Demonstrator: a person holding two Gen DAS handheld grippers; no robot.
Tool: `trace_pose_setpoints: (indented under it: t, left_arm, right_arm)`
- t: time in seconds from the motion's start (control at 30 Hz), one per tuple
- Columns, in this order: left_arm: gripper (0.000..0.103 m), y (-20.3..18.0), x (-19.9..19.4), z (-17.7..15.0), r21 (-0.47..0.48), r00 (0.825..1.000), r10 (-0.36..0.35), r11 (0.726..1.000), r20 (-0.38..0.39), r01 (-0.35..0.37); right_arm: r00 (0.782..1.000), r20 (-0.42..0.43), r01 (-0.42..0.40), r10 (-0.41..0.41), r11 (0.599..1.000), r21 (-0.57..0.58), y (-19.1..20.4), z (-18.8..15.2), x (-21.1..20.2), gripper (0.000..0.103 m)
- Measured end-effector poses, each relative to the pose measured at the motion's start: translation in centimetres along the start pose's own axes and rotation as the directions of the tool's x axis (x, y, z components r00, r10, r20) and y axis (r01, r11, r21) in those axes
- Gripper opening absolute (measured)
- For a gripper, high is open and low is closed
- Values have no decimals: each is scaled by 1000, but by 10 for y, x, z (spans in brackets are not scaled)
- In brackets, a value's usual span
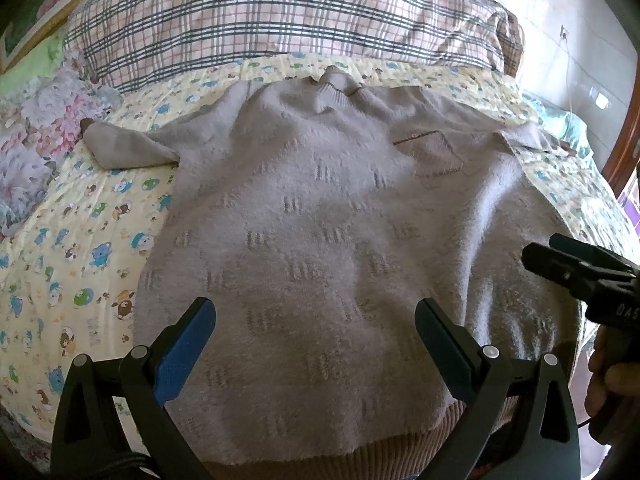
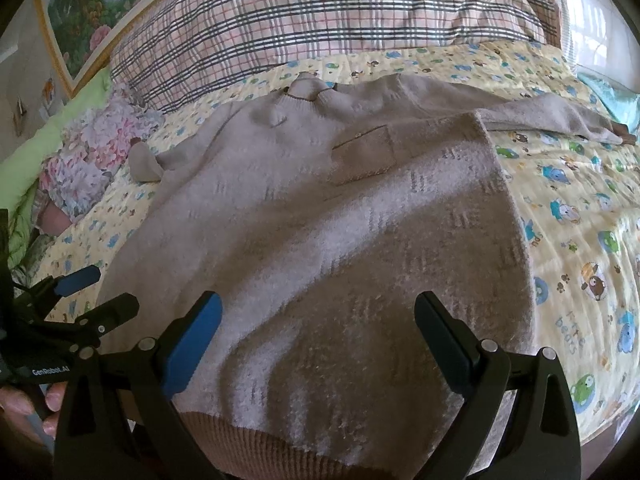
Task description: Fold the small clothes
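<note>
A grey-beige knitted sweater (image 1: 320,216) lies spread flat on the bed, collar at the far end and brown ribbed hem (image 1: 360,452) nearest me. Its left sleeve (image 1: 120,144) is bent on the quilt, and its right sleeve (image 2: 560,120) stretches out to the right. A chest pocket (image 2: 360,156) shows near the collar. My left gripper (image 1: 316,320) hovers open above the lower body of the sweater, holding nothing. My right gripper (image 2: 318,316) is likewise open over the hem area. In the left wrist view the right gripper (image 1: 576,272) appears at the right edge, with a hand behind it.
The yellow cartoon-print quilt (image 1: 80,264) covers the bed around the sweater. A large plaid pillow (image 1: 272,20) lies across the far end. A floral cloth (image 1: 36,148) bunches at the left. A framed picture (image 2: 100,12) hangs on the wall beyond.
</note>
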State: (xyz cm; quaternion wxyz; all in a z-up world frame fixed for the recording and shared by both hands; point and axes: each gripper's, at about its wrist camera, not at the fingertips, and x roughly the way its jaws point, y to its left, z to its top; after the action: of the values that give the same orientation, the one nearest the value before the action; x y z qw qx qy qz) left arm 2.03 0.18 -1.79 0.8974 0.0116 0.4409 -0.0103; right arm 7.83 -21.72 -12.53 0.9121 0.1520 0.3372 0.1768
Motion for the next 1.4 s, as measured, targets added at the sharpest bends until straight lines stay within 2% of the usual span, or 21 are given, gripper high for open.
trace_pose_setpoints:
  t: [0.47,0.57,0.73,1.0,1.13,1.27,1.4]
  left_arm:
    - [100,-4,15,9,0,1000,-11,1000,-21,11]
    - [100,-4,18,12,-18,999,-35,999,-25,35]
    - [100,-2,28,20,-11,1000,-10,1000,-28,10]
    - [100,7,36,48,-10,999,28,1000,14,-28]
    - [100,10,42,66,-8,999,45,999,31,-45]
    - [100,16,51,88,-21,999,35,999,40,-34]
    - [100,23,59,113,-36,996,57,998,69,-54]
  right_arm:
    - [1000,5,-14,14,997,79,-22,6,2,97]
    - [1000,9,-12,11,995,97,-30,8,2,97]
    - [1000,13,-9,7,988,153,-51,14,1,97]
    - [998,63,13,-30,966,256,-105,33,-11,97]
    - [994,94,21,-58,938,347,-146,45,-15,97]
    - [984,121,74,-130,921,383,-185,65,-21,97]
    - [971,137,123,-197,899,420,-233,88,-24,97]
